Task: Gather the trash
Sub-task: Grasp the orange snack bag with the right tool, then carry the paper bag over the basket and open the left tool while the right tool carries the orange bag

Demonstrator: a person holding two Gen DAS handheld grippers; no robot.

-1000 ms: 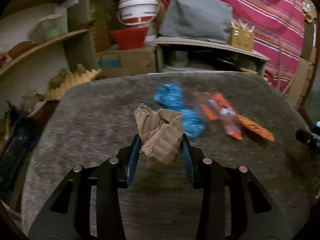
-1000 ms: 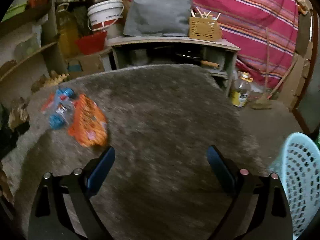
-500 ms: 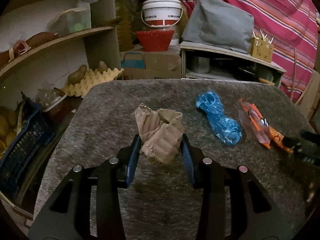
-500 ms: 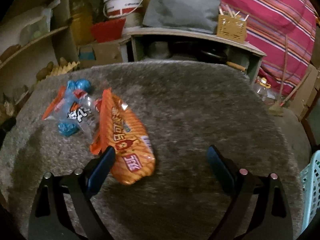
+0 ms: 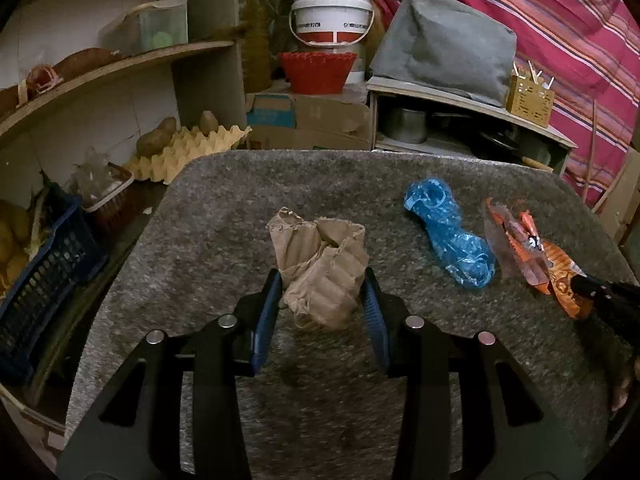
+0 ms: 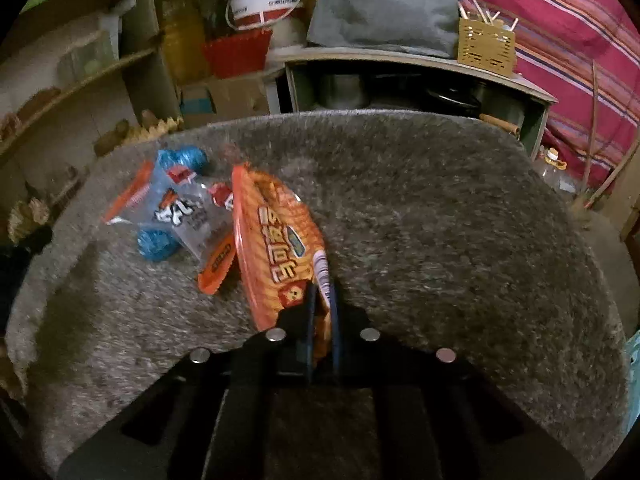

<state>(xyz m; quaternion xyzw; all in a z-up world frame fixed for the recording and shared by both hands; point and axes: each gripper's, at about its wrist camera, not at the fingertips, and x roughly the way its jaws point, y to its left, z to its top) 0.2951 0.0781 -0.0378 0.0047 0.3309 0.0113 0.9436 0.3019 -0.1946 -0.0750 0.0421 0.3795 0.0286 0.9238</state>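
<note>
The left gripper (image 5: 320, 292) squeezes a crumpled brown paper (image 5: 320, 268). The right gripper (image 6: 322, 300) pinches the orange snack bag (image 6: 276, 240) beside it.

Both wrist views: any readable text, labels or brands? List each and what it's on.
None can be read for certain.
Orange snack bag: large printed characters, seemingly Korean; too warped to quote.
Clear wrapper: bold black-and-white lettering, blurred.
White bucket: a line of small print, too small.
Cardboard box: blue label, no legible words.

Matte black angular frames with triangular cutouts, round silver screw heads along the arms, blue ribbed pads lining black fingers (image 5: 370, 308).
</note>
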